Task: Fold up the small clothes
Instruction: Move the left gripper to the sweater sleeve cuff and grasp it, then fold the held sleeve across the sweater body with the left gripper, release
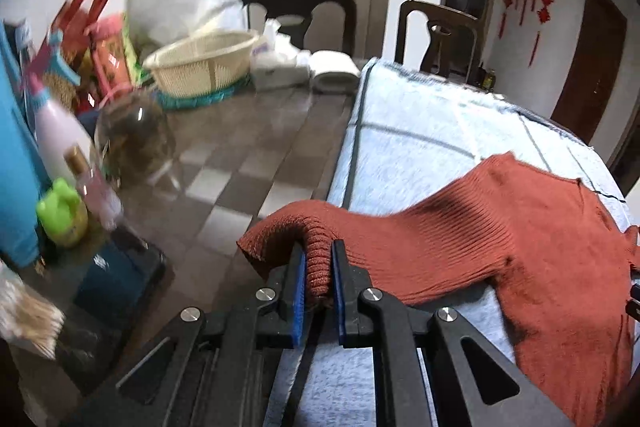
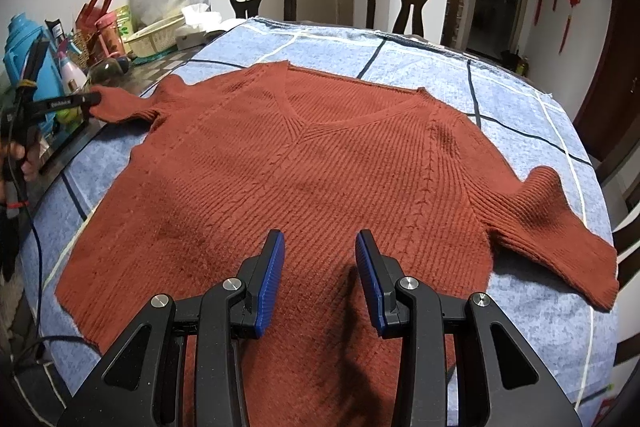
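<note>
- The left claw [image 1: 319, 269] is clamped on the ribbed cuff of the left sleeve [image 1: 316, 259] of the rust-red ribbed knit V-neck sweater [image 2: 304, 163]; the knit is bunched between the blue pads, which appear to have a full bite rather than a pinch at the edge.
- The right claw [image 2: 320, 259] is held apart and empty, poised above the lower middle of the sweater body; nothing is gripped by it.
- The sweater is laid flat, front up, on the blue checked cloth [image 2: 500, 95] covering the table [image 1: 240, 163]; the held sleeve reaches past the cloth's edge towards the bare glass top, while the other sleeve [image 2: 560, 227] lies spread on the cloth.
- The step in hand is judged to be folding the left sleeve inward over the chest; the cuff is best lifted only enough to clear the body, then carried across so that the fold falls at the shoulder seam; the body could be steadied by the free claw so that it is not dragged.
- The sleeve should be kept away from the glass jar [image 1: 134, 139] and the bottles [image 1: 92, 183] crowded near that edge of the table; a snag or knock is possible there.
</note>
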A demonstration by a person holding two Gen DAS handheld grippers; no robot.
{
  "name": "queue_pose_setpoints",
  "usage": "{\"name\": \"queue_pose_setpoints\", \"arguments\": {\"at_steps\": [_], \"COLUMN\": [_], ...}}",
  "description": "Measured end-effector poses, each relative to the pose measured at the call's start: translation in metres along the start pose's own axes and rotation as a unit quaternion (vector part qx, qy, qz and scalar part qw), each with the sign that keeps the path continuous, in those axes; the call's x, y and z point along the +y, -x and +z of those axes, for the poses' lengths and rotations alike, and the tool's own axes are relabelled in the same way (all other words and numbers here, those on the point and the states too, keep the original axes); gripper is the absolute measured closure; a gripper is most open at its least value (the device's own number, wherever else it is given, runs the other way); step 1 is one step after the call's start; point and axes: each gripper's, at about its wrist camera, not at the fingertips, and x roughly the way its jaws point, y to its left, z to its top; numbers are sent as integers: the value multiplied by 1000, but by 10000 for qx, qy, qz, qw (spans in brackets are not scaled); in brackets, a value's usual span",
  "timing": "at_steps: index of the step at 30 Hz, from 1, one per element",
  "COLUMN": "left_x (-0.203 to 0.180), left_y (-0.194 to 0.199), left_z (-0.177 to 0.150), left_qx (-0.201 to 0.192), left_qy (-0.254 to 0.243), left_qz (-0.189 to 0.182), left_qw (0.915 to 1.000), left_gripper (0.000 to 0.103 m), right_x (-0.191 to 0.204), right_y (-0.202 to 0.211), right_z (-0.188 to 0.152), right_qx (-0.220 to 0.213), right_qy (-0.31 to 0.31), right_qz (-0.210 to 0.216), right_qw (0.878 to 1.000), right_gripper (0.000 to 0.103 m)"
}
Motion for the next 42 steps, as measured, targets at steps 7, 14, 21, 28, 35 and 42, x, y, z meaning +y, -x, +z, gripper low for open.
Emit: {"name": "queue_pose_setpoints", "arguments": {"at_steps": [7, 14, 21, 28, 35, 42], "left_x": [-55, -175, -250, -202, -157, -140], "left_y": [37, 29, -13, 12, -24, -57], "left_z": [38, 57, 39, 45, 29, 25], "left_qx": [-365, -355, 616, 1, 237, 454], "left_qy": [-518, -1220, -1292, -1274, -1218, -846], "left_qz": [-731, -1972, -3358, -2844, -1891, -1691], "left_qw": [9953, 9721, 9310, 9502, 9741, 9809], "left_gripper": [90, 90, 86, 75, 75, 75], "right_x": [-9, -19, -30, -30, -34, -38], "right_y": [7, 11, 23, 13, -47, -81], "right_z": [-4, -8, -9, 12, 44, 56], "right_qx": [-88, -61, -97, -93, 421, 745], "right_qy": [-161, -409, -664, -916, -1312, -1527], "right_qz": [47, 49, 56, 497, 805, 798], "right_qw": [9998, 9991, 9977, 9945, 9872, 9822], "right_gripper": [65, 65, 65, 65, 65, 96]}}
